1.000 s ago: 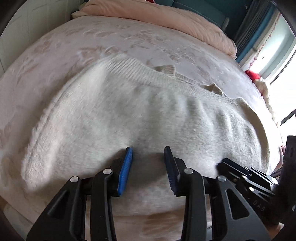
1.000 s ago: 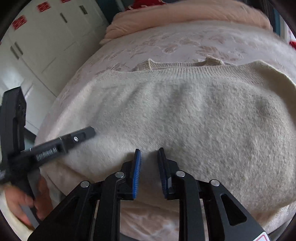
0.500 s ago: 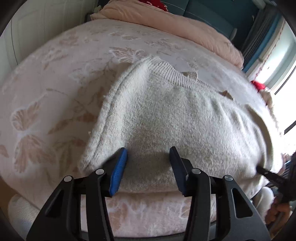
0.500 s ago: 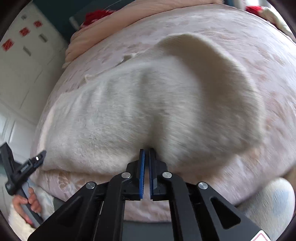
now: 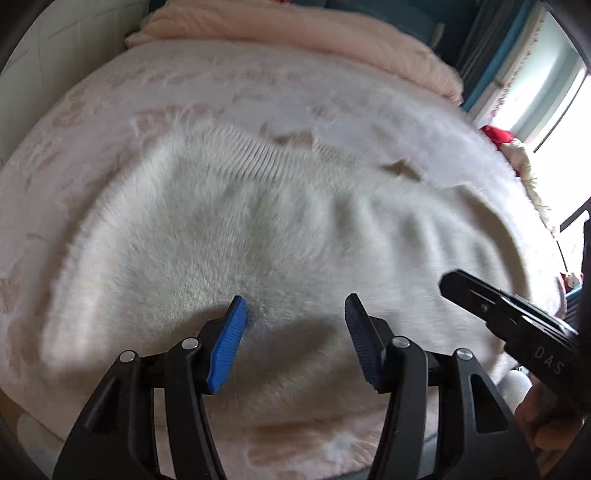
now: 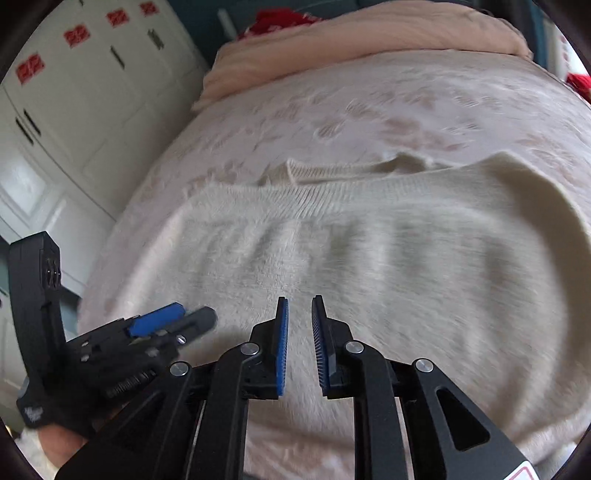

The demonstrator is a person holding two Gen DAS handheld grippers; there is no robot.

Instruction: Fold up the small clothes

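Observation:
A cream fuzzy knit sweater (image 5: 258, 229) lies folded flat on the bed, ribbed hem at the far edge; it also shows in the right wrist view (image 6: 388, 251). My left gripper (image 5: 295, 317) is open and empty, just above the sweater's near edge. My right gripper (image 6: 300, 314) is open by a narrow gap and empty, above the sweater's near part. The right gripper shows at the right of the left wrist view (image 5: 491, 306). The left gripper shows at the left of the right wrist view (image 6: 173, 321).
The bed has a pale pink leaf-patterned cover (image 5: 258, 85). A peach duvet (image 5: 314, 33) is piled at the far end. White wardrobe doors (image 6: 74, 96) stand to the left. A window (image 5: 546, 77) is at the right.
The right gripper let go of the sweater's edge and opened slightly. The left gripper opened wider. The sweater now lies flat, and both grippers are close together over its near edge.

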